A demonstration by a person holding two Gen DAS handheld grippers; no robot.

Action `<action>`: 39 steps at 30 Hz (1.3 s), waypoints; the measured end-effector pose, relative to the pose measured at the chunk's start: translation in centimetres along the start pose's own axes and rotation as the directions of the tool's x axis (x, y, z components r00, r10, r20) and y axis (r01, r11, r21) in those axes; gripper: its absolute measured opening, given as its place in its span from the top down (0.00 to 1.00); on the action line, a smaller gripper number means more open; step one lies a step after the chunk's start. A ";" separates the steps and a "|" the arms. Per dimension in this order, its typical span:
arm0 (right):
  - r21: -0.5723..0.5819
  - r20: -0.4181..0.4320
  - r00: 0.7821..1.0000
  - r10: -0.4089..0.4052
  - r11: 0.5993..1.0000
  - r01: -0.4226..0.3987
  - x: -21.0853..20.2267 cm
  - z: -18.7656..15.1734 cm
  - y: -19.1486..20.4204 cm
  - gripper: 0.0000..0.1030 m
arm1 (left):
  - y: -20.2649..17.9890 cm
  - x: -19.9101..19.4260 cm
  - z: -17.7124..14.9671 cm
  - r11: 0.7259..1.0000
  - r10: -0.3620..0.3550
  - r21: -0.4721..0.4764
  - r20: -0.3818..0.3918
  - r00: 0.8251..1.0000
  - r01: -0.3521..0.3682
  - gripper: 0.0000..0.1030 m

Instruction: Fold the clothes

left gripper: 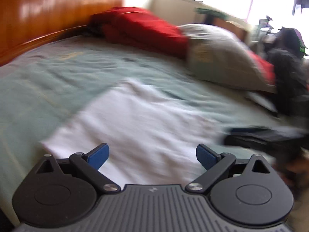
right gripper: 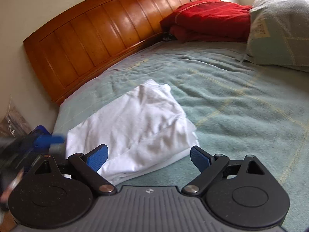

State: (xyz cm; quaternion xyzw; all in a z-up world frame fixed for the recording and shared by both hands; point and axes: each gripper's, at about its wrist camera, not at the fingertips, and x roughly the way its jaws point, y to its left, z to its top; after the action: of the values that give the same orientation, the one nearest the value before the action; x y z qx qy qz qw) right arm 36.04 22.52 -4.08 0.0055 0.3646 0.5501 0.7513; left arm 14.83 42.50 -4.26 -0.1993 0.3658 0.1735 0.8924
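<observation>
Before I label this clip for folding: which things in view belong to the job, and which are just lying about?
Part of the job:
- white garment, folded on the bed
- left gripper, open
- right gripper, open

Just lying about:
- red blanket
- pillow
- green bedspread
- wooden headboard

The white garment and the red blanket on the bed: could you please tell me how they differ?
The white garment lies near the bed's front edge, close to both grippers; the red blanket sits far back against the headboard. The garment is a thin, flat fold with wrinkles; the blanket is a thick, bulky stack. The blanket lies next to a pillow; the garment lies alone. Both are folded and rest on the green bedspread.
</observation>
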 end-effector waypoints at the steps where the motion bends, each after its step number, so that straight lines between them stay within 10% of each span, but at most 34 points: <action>1: -0.009 0.001 1.000 0.005 1.000 -0.005 0.0 -0.1 0.2 0.08 | 0.8 0.1 0.3 0.999 0.032 -0.012 0.007 0.999 -0.032 0.07; 11: -0.114 -0.018 1.000 -0.005 0.994 0.003 0.8 -0.9 2.6 0.03 | 2.0 -2.4 -1.5 0.968 0.245 0.040 0.068 0.967 -0.248 0.03; 23: -0.425 -0.056 0.998 -0.036 0.905 0.009 4.8 -0.3 9.4 0.01 | 0.4 -6.6 -8.2 0.959 0.267 0.062 0.131 0.955 -0.276 0.01; 27: -0.442 -0.174 0.980 -0.095 0.897 0.009 6.7 -2.0 7.8 0.01 | 0.9 -7.5 -9.2 0.959 0.268 0.051 0.144 0.953 -0.278 0.01; 39: -0.325 -0.175 0.979 -0.100 0.945 0.038 9.5 2.2 6.0 0.00 | 0.6 -8.1 -10.3 0.954 0.257 0.108 0.179 0.950 -0.278 0.01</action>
State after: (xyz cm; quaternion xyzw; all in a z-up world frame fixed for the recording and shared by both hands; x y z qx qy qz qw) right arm 33.56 33.60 -5.15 -0.1817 0.3401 0.5734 0.7229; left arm 3.12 36.74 -5.26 -0.0736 0.3262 0.2843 0.8985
